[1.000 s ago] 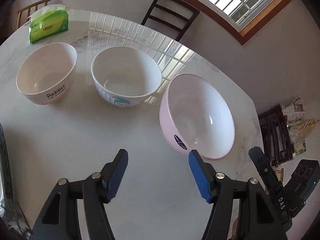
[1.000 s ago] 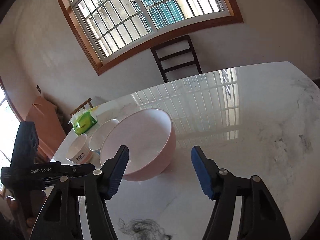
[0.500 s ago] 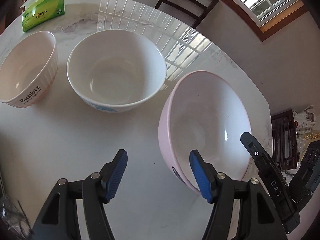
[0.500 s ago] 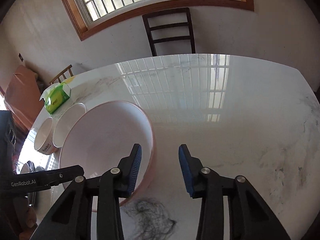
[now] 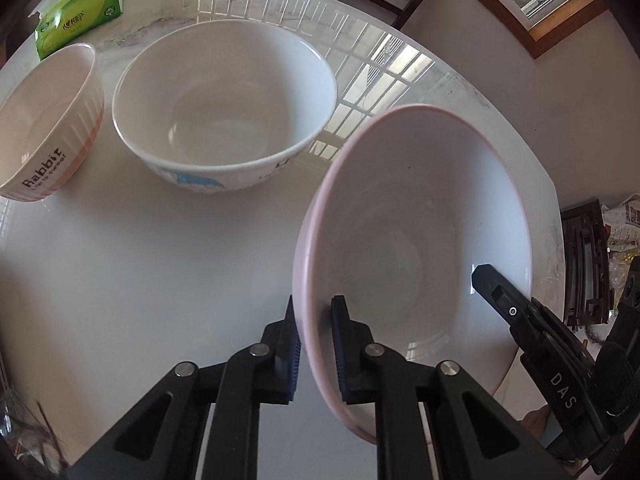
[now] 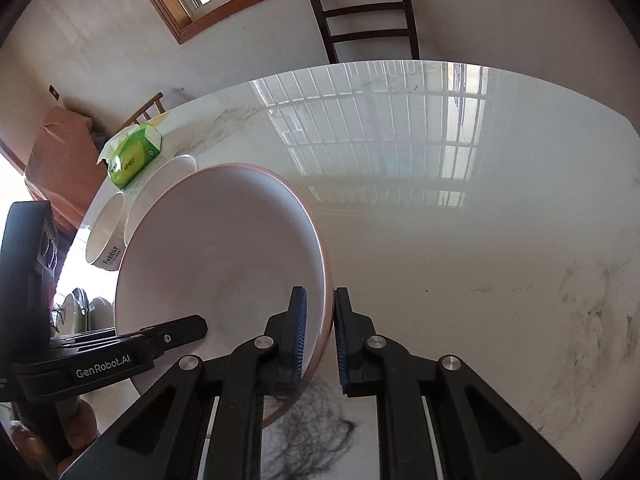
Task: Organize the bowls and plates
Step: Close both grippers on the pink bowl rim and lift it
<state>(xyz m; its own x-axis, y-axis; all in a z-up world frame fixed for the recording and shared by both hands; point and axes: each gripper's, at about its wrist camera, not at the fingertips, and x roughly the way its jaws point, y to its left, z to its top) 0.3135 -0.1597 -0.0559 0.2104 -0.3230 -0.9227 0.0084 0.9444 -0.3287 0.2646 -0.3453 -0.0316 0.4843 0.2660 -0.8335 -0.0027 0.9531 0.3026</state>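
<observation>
Both grippers' fingers (image 5: 289,344) (image 6: 299,336) clench the pink bowl's (image 5: 416,240) rim, hiding the bowls behind it.

Green tissue pack (image 5: 78,16) on table (image 5: 120,264); dark chair (image 6: 366,16) behind.

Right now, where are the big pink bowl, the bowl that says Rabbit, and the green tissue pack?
Large pink ceramic bowl (image 5: 420,216): left wrist view, inner wall.
Small white ribbed Rabbit bowl (image 5: 60,144): left wrist view, outer side.
Green plastic tissue pack (image 5: 80,20): left wrist view, printed front.
</observation>
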